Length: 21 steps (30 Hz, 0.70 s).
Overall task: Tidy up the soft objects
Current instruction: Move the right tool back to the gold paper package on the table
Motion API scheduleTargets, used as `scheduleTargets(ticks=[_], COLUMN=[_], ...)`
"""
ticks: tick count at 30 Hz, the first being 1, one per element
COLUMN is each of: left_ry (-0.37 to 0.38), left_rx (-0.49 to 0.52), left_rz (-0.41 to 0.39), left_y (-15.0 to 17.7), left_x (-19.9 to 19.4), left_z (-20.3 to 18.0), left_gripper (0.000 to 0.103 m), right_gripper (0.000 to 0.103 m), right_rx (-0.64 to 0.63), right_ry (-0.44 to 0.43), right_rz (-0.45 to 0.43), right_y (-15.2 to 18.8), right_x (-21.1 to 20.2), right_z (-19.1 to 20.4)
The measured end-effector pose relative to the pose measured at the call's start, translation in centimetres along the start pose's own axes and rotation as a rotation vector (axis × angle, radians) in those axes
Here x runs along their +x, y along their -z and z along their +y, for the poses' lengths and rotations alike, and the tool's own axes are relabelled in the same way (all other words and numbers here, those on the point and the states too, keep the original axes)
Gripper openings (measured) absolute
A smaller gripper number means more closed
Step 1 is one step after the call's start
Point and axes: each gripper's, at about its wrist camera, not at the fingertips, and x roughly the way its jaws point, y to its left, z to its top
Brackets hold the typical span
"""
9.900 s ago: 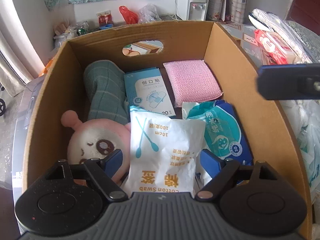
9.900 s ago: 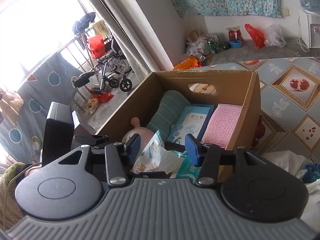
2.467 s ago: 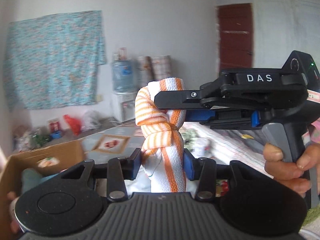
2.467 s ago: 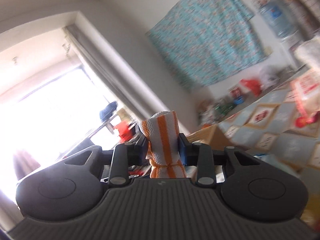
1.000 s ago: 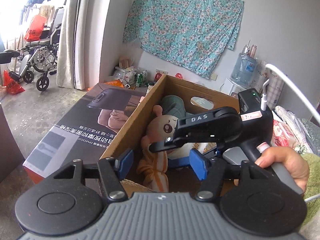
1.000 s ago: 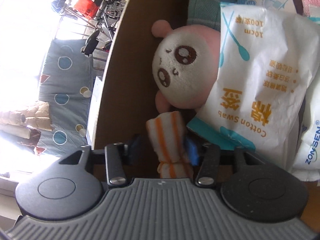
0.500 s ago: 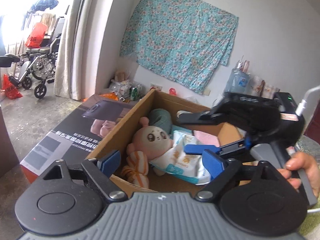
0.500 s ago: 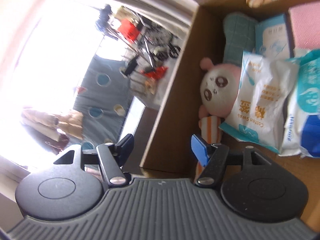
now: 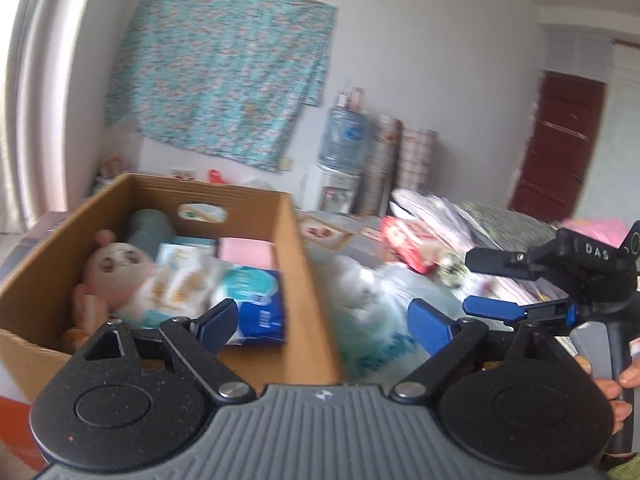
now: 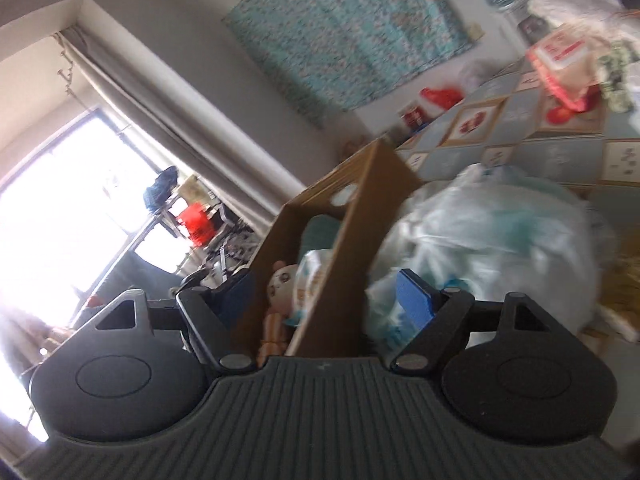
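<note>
The cardboard box holds a pink plush toy, a cotton swab bag, a blue wipes pack, a pink cloth and a green cloth. The orange-striped towel lies in the box's near left corner. My left gripper hovers over the box's right wall, jaws opening, nothing between them. My right gripper, held by a hand, is to the right of the box. In the right wrist view my right gripper is opening and empty, near the box wall, the plush toy and the towel.
A crumpled white and teal plastic bag lies just right of the box, and the bag fills the right wrist view's middle. Red packets and bedding are piled behind. A water dispenser stands at the back wall.
The right gripper let go of the striped towel in the box corner and pulled out to the right. Both grippers opened wider. The left view swung right, off the box's left side.
</note>
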Motion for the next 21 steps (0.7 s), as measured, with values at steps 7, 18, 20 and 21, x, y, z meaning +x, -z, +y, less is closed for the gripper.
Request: scheduleTargets(ticks=[7,18,20,21], left_ry=[0.145,0.262,0.244,0.24], left_rx=[0.13,0.235,0.248,0.247], left_rz=[0.053,0.127,0.127,0.123], left_y=[2.9,7.7,8.1,8.3], left_x=[2.8,6.5,6.8,7.0], left_z=[-6.4,-13.6,-14.4,-14.7], left_gripper=[0.093,0.092,0.092,0.092], right_gripper=[0.078,0.077,0.076,0.076], right_rx=[0.007,-0.057,-0.069,-0.075], right_ry=[0.168,0.287,0.296,0.302], right_rz=[-0.091,-0.149,-0.154,-0.155], right_y=[3.7,6.5,6.6,6.7], right_x=[-5.6,-9.5,-9.9,-10.1], right_z=[-5.5,-8.0,-7.9,-7.9])
